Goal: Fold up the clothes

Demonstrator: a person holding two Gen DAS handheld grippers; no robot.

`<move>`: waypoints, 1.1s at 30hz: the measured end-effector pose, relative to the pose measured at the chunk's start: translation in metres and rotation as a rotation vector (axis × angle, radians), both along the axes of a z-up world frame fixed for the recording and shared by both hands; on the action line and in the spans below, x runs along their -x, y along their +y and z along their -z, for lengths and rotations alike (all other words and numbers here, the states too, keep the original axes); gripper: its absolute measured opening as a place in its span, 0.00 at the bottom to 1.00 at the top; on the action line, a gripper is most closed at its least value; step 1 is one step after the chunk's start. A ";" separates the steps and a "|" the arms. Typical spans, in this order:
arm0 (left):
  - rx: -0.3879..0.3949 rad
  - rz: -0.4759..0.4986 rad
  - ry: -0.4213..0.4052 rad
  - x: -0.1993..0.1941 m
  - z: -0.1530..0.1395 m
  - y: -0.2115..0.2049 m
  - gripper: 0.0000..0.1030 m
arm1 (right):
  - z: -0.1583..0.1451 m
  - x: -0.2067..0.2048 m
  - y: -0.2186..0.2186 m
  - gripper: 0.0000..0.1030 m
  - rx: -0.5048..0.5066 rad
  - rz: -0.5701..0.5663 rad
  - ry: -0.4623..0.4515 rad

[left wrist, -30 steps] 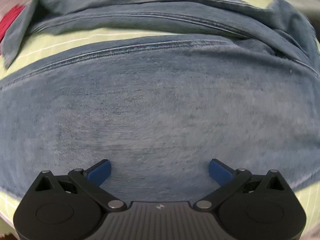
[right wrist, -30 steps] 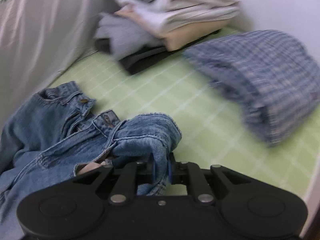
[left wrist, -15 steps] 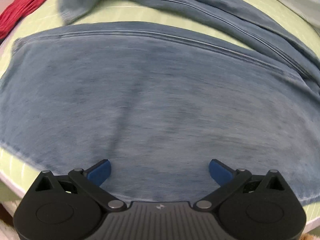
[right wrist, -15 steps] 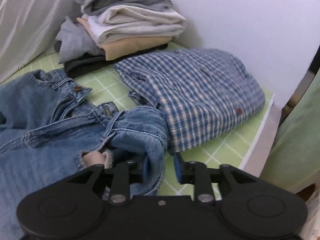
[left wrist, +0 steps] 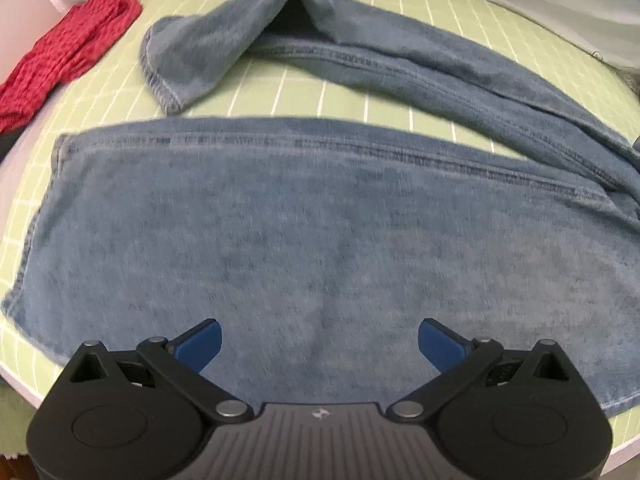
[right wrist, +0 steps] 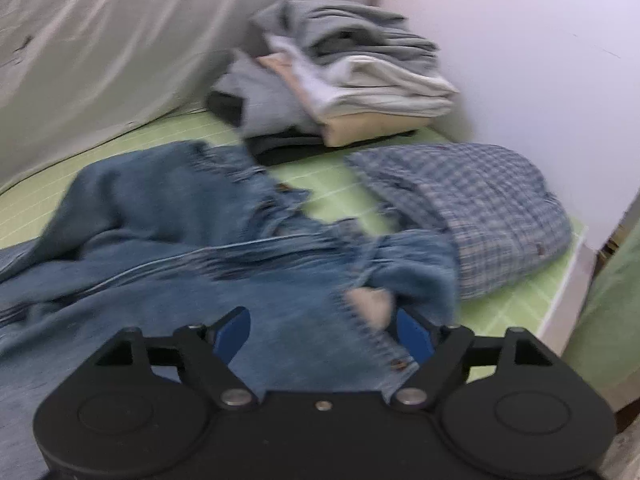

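The jeans (left wrist: 320, 232) cover most of the green gridded bench (left wrist: 312, 88), 1 leg flat across the near side and the other doubled back behind it. Between the 2 legs a bare wedge of bench lies open. To the left a red knit cloth (left wrist: 60, 60) sits at the bench's edge, with a strip of free grid between it and the folded leg's hem.

At the waist end the bunched denim touches a checked shirt (right wrist: 480, 208). Behind them a stack of folded clothes (right wrist: 344, 76) fills the corner against the white wall (right wrist: 520, 40). A grey sheet (right wrist: 100, 48) closes the far side.
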State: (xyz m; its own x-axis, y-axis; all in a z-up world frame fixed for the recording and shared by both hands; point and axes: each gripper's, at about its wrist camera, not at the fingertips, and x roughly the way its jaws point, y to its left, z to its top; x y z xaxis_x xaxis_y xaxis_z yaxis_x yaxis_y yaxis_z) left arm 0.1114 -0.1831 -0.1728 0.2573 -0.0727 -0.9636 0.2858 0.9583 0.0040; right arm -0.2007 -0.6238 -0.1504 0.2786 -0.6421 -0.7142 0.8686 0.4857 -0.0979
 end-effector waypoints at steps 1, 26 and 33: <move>0.005 0.004 -0.006 -0.006 0.001 0.002 1.00 | 0.000 -0.006 0.005 0.88 -0.006 -0.018 -0.005; 0.082 0.124 -0.155 -0.145 0.003 -0.095 1.00 | 0.035 -0.217 0.021 0.99 -0.135 -0.379 0.022; 0.045 0.142 -0.138 -0.159 0.021 -0.117 1.00 | 0.046 -0.237 0.026 0.99 -0.161 -0.431 0.044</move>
